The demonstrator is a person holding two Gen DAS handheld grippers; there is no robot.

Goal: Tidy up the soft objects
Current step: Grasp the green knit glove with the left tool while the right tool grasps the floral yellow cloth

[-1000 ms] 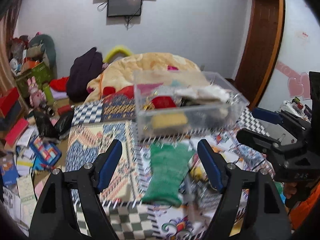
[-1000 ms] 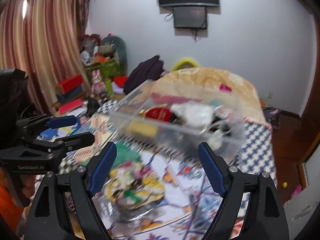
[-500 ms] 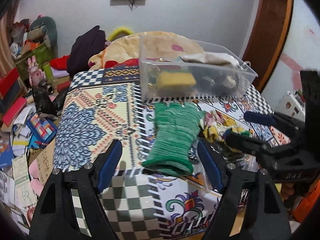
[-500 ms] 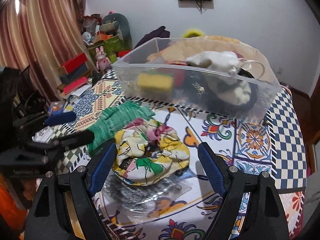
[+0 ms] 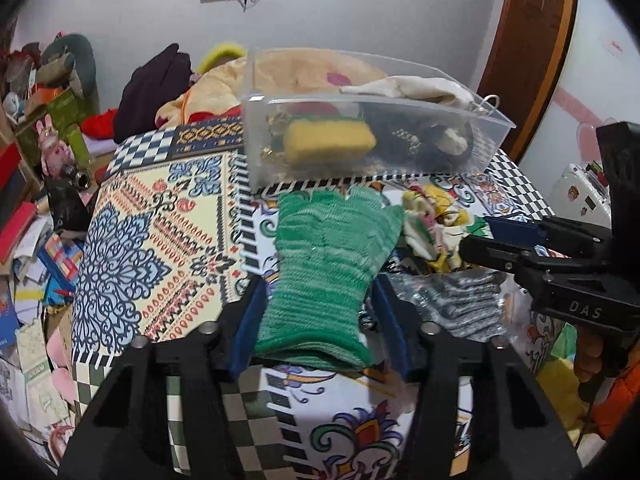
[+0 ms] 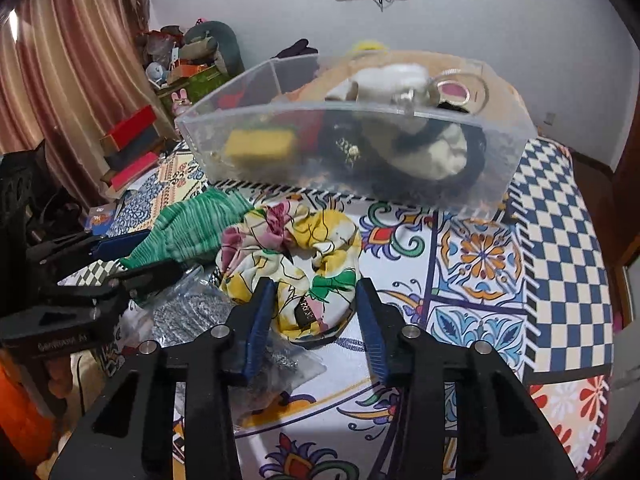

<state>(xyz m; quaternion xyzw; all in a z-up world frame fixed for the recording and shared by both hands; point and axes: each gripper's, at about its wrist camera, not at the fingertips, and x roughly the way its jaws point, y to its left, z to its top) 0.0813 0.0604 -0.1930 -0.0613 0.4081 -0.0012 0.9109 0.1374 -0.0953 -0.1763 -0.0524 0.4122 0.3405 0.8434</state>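
A green knit glove point(image 5: 328, 264) lies on the patterned tablecloth; it also shows in the right wrist view point(image 6: 188, 230). My left gripper point(image 5: 320, 320) is open with its blue pads on either side of the glove's cuff. A floral scrunchie point(image 6: 288, 268) lies to the glove's right, also in the left wrist view point(image 5: 436, 224). My right gripper point(image 6: 314, 320) is open around the scrunchie's near edge. A clear plastic bin point(image 5: 360, 136) behind them holds a yellow sponge point(image 5: 328, 142) and cloth items; the bin also shows in the right wrist view point(image 6: 360, 160).
A grey knit item in a clear bag point(image 5: 460, 300) lies between the grippers. The table's near edge point(image 5: 320, 420) is just below the glove. A cluttered floor point(image 5: 32, 240) lies left, a bed with blankets point(image 5: 224, 80) behind.
Both grippers have moved forward and down. The left now straddles the glove's cuff and the right straddles the scrunchie. Both sets of fingers have narrowed.
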